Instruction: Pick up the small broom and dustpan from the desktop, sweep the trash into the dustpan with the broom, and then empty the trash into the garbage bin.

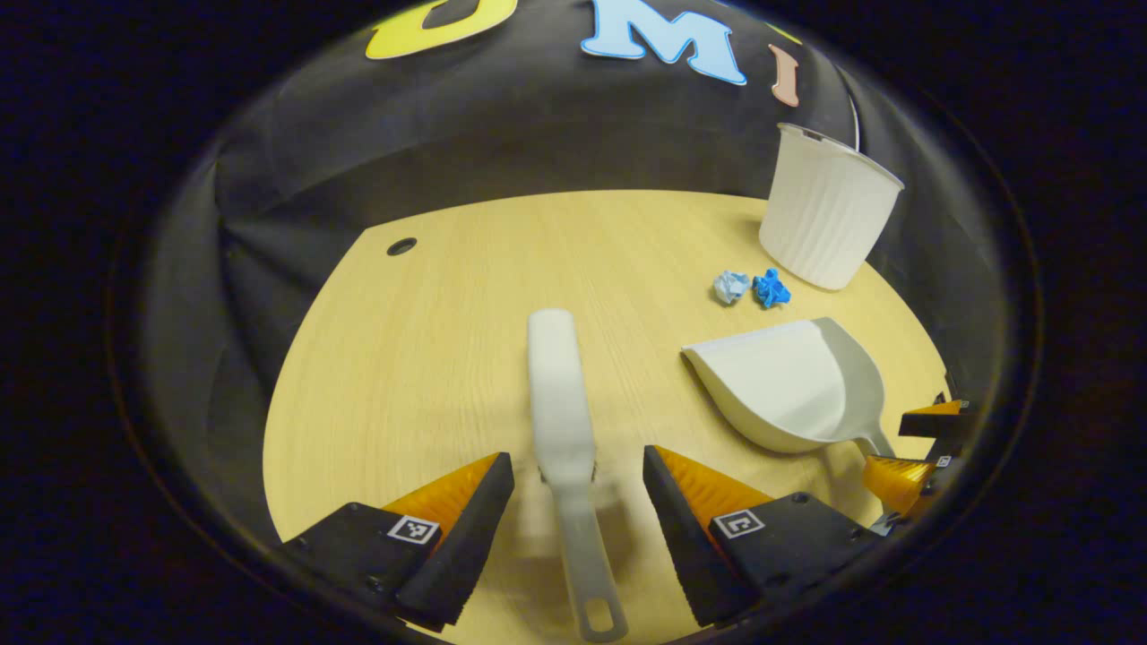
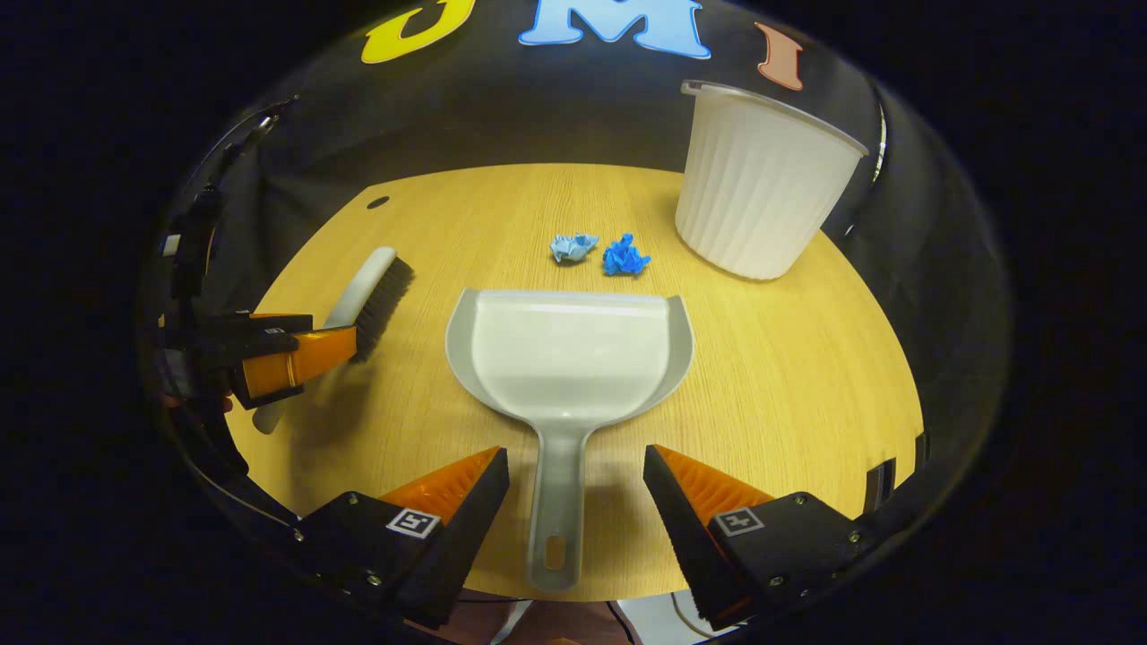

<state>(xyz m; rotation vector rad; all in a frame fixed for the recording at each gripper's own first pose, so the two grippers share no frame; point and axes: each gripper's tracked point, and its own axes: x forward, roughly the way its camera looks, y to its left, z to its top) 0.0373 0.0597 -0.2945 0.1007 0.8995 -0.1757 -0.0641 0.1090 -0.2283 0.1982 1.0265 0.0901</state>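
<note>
The small white broom (image 1: 562,394) lies on the wooden desktop (image 1: 430,358), its handle running back between the fingers of my left gripper (image 1: 578,466), which is open and not touching it. In the right gripper view the grey dustpan (image 2: 573,349) lies flat, its mouth facing two crumpled paper scraps, one light blue (image 2: 573,246) and one blue (image 2: 625,255). Its handle passes between the fingers of my right gripper (image 2: 576,461), open with gaps on both sides. The broom (image 2: 367,296) with dark bristles and the left gripper (image 2: 287,354) show at the left there.
A white ribbed garbage bin (image 2: 762,179) stands upright at the far right of the desktop (image 2: 806,376), just beyond the scraps. A small round hole (image 1: 401,245) sits near the far left edge. The black cloth wall closes off the back.
</note>
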